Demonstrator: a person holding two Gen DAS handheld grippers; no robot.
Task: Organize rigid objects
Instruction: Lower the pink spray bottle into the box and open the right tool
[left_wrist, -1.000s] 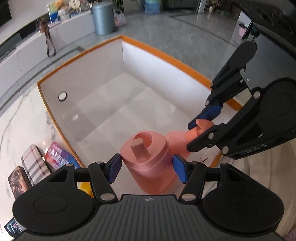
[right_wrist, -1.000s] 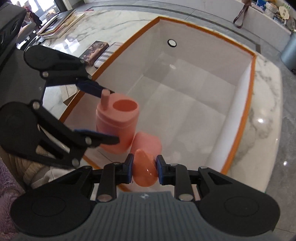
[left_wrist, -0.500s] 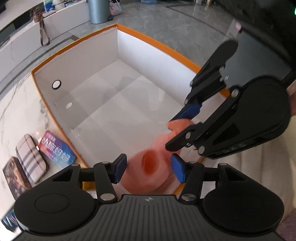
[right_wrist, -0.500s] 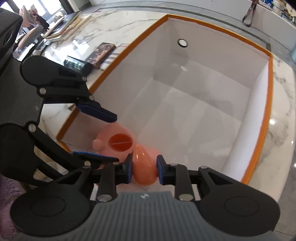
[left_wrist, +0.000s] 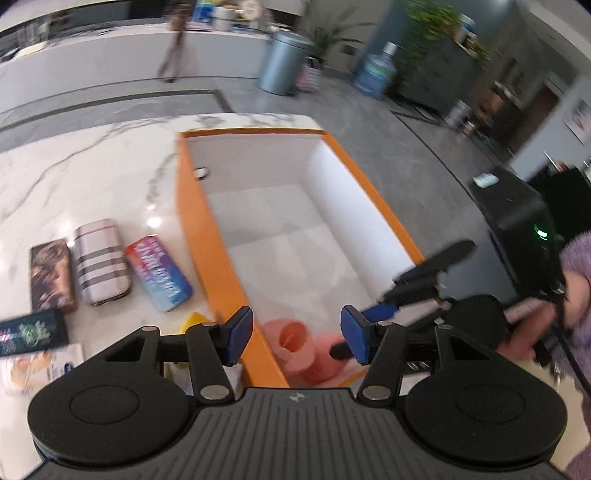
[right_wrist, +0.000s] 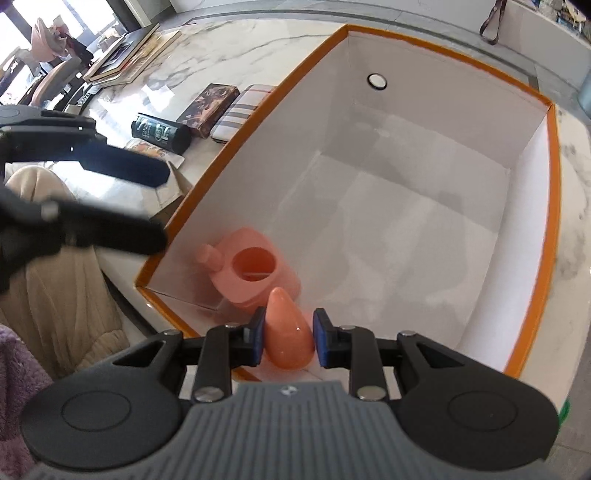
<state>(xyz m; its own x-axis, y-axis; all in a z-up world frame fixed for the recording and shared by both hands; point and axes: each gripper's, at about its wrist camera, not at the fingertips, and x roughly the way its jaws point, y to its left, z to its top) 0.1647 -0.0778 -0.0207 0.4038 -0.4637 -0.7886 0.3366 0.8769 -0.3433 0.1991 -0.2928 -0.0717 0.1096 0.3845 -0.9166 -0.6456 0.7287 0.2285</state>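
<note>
1. Left claw (left_wrist: 296, 340) spread, holding nothing, above the box's (right_wrist: 553, 192) orange rim.
2. Pink cup (right_wrist: 253, 275) stands in the box's near corner.
3. Right claw (right_wrist: 289, 340), jaws just opening, loosely straddles the pink cone (right_wrist: 287, 334) beside the cup.

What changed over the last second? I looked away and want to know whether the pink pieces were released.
The left gripper let go of the pink container and pulled up and back; the container now stands in the orange-rimmed box's near corner. The right gripper has just been opening around the pink cone, which stands between its pads beside the container. The box and the items outside it stayed put.
</note>
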